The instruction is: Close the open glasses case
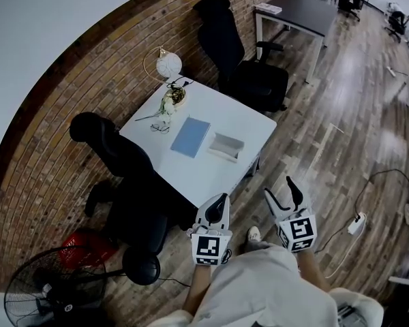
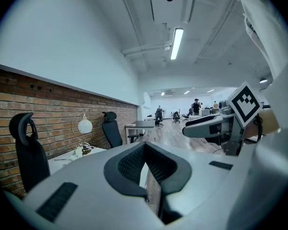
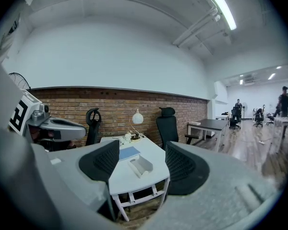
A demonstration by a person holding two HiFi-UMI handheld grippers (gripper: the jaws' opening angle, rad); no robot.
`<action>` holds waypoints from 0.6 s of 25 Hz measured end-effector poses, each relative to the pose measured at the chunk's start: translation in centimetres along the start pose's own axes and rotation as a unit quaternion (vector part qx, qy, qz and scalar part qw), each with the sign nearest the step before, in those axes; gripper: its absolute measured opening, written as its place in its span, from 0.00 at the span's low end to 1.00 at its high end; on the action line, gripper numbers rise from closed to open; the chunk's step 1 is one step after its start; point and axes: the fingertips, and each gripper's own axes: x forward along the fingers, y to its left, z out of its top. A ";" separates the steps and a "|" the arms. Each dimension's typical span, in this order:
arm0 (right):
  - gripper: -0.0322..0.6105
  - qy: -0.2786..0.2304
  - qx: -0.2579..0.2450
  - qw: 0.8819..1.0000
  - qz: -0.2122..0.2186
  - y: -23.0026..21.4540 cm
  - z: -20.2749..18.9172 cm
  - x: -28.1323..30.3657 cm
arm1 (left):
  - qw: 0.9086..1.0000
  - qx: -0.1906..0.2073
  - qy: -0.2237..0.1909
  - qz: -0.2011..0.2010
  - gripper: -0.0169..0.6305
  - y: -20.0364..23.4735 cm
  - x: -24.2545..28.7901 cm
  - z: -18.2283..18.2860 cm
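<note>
The open glasses case (image 1: 226, 146), a pale box with its lid up, lies near the front right corner of the white table (image 1: 245, 118). In the right gripper view the case (image 3: 140, 166) shows between the jaws, some way ahead. My left gripper (image 1: 220, 201) hangs off the table's near edge with its jaws together and nothing in them. Beside it, my right gripper (image 1: 283, 191) stands open and empty over the wooden floor. In the left gripper view the jaws of the left gripper (image 2: 145, 147) meet at the tips, and the case is hidden.
A blue notebook (image 1: 191, 136) lies left of the case. A globe lamp (image 1: 169, 65), a small bowl and spectacles sit at the table's far corner. Black office chairs (image 1: 126, 165) (image 1: 235, 50) flank the table. A fan (image 1: 44, 295) and red basket (image 1: 88, 248) stand at lower left.
</note>
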 end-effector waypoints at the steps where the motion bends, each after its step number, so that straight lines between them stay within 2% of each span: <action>1: 0.52 0.000 0.000 1.000 0.001 -0.4 0.0 0.3 | 1.000 -0.001 0.003 0.002 0.03 0.0 0.4 0.0; 15: 0.52 -0.009 0.008 1.000 0.011 -5.5 1.3 2.3 | 1.000 0.009 0.010 0.009 0.03 -1.4 5.2 2.0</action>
